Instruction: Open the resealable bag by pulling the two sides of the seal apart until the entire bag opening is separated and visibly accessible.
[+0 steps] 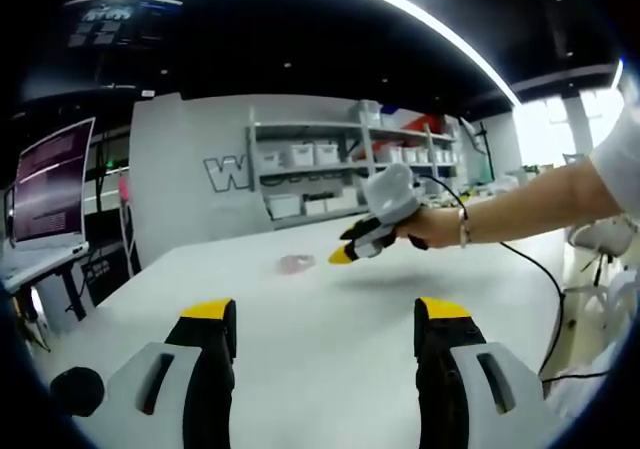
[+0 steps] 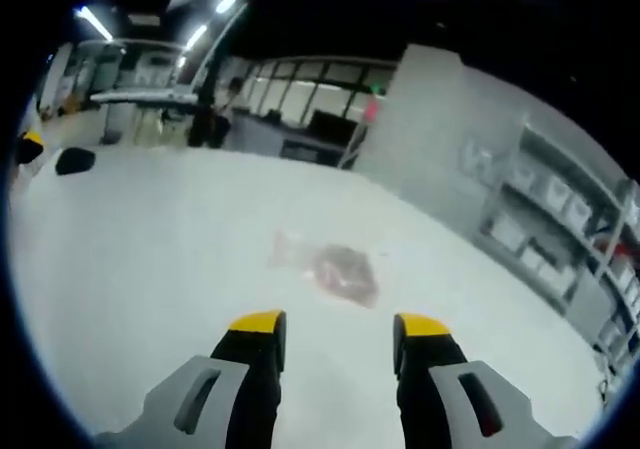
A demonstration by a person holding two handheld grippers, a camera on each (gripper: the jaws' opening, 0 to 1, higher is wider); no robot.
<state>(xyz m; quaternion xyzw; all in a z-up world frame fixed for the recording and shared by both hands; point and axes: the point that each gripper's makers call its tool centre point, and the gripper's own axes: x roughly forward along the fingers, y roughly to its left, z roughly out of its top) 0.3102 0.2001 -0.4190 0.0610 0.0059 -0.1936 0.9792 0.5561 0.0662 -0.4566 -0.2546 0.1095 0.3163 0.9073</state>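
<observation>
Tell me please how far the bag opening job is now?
Nothing looks done: the resealable bag lies flat on the white table, untouched. In hand: the right gripper approaches it, open and empty; the left gripper is open, farther back. Gripping and pulling the seal apart remain.

Each hand-held gripper (image 1: 327, 327) is grey and black with yellow tips; the bench (image 2: 150, 249) is white; the bag (image 2: 328, 266) is clear with pinkish-brown contents.

White table (image 1: 330, 329). Shelves (image 1: 350, 164) with white bins along grey wall (image 1: 190, 184). Monitor (image 1: 50, 184) at left. Black cable (image 1: 545, 279) trailing off table edge.
</observation>
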